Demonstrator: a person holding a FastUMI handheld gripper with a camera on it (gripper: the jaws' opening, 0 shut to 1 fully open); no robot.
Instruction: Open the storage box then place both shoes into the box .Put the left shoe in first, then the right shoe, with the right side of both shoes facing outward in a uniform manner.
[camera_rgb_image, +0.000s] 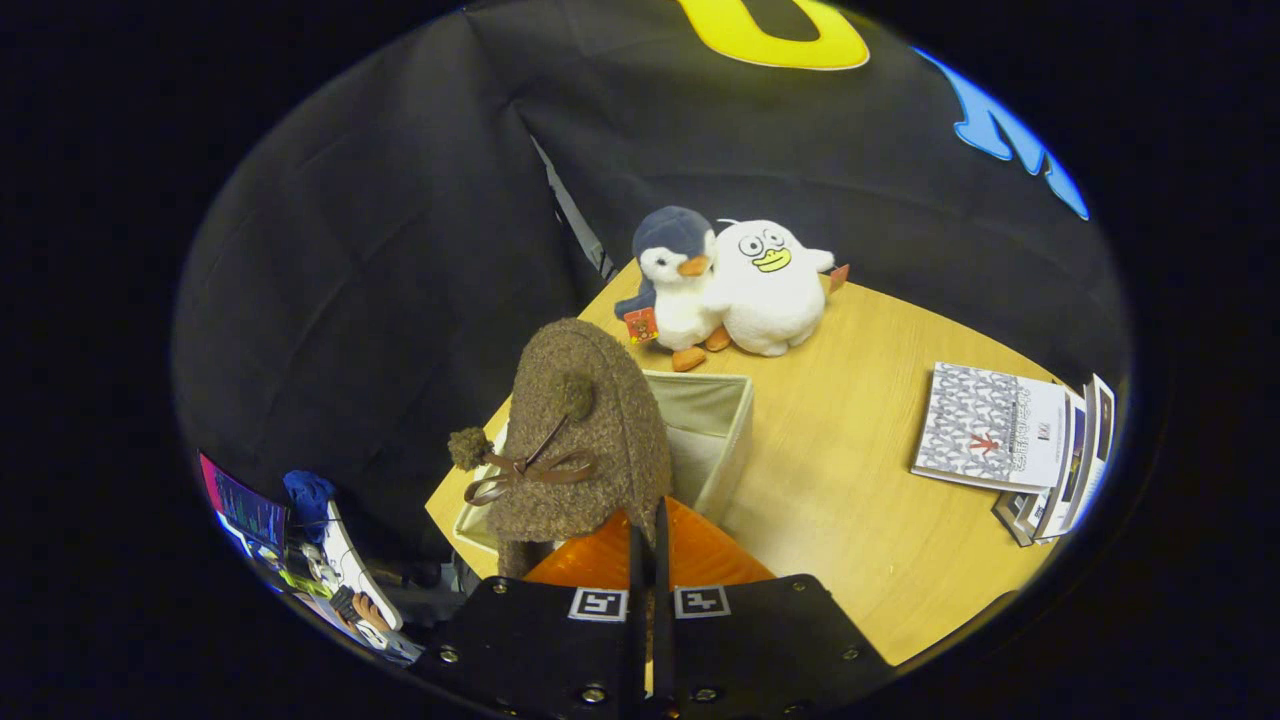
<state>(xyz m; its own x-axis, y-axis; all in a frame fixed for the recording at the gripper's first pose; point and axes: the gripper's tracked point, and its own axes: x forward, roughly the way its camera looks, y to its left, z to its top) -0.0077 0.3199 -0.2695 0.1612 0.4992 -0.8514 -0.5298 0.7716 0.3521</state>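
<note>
A brown fuzzy shoe (585, 440) with a brown bow and pompoms hangs toe-up from my gripper (648, 530). The fingers are closed together on its rear rim, pinching the shoe. Directly below and behind the shoe sits the open beige fabric storage box (715, 430) on the wooden table (850, 470). The shoe hovers over the box's near left part and hides most of its inside. I cannot tell whether another shoe lies inside.
Two plush toys, a blue penguin (672, 275) and a white duck (770, 285), stand at the table's far side beyond the box. A stack of booklets (1010, 435) lies to the right. Clutter sits off the table at lower left.
</note>
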